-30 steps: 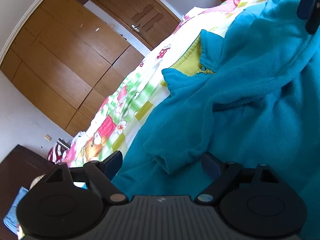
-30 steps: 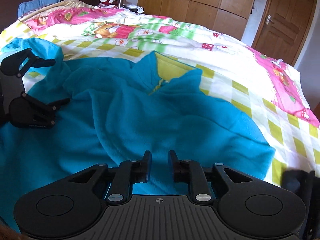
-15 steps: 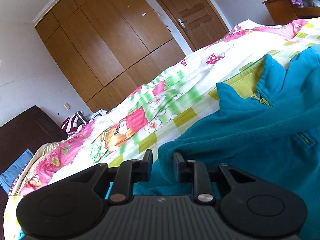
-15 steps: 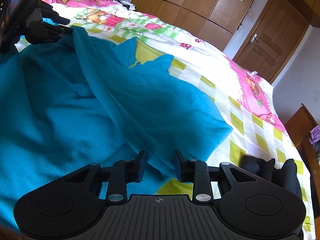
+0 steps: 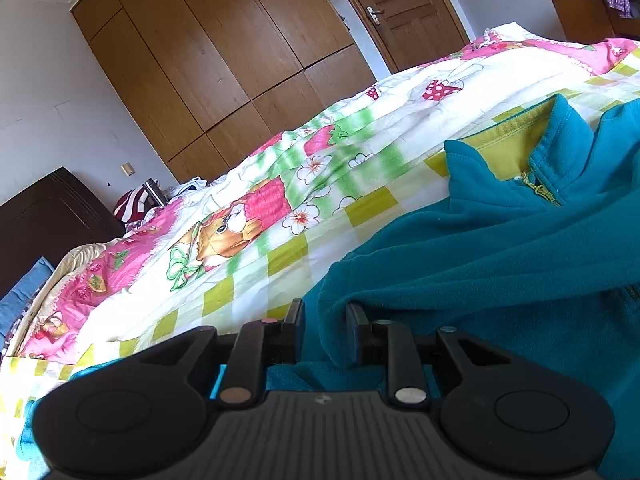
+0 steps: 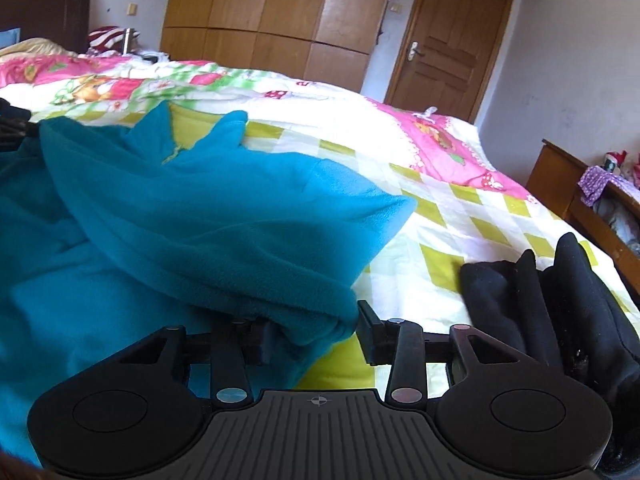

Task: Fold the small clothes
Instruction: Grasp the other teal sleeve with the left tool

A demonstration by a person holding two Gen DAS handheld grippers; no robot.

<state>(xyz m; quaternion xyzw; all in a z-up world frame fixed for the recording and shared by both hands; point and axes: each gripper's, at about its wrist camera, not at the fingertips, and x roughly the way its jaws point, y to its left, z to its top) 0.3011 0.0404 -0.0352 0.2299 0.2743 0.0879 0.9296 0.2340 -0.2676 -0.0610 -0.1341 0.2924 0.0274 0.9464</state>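
With the left gripper (image 5: 322, 322) clamped on the teal fleece (image 5: 500, 248) (lower centre) and the right gripper (image 6: 312, 332) closing round its fold, lift both evenly across the bed (image 6: 440, 184).

A patchwork quilt (image 5: 280, 240) with pink, green and yellow patches is spread under and ahead of the grippers. A wooden wardrobe (image 6: 272, 12) and a panelled door (image 6: 448, 44) are seen far ahead. A folded black garment (image 6: 560, 304) is laid just right of the right gripper, and a wooden cabinet (image 6: 560, 176) is seen beyond it. A dark headboard (image 5: 44, 216) and a blue pillow (image 5: 20, 300) are seen left of the left gripper.
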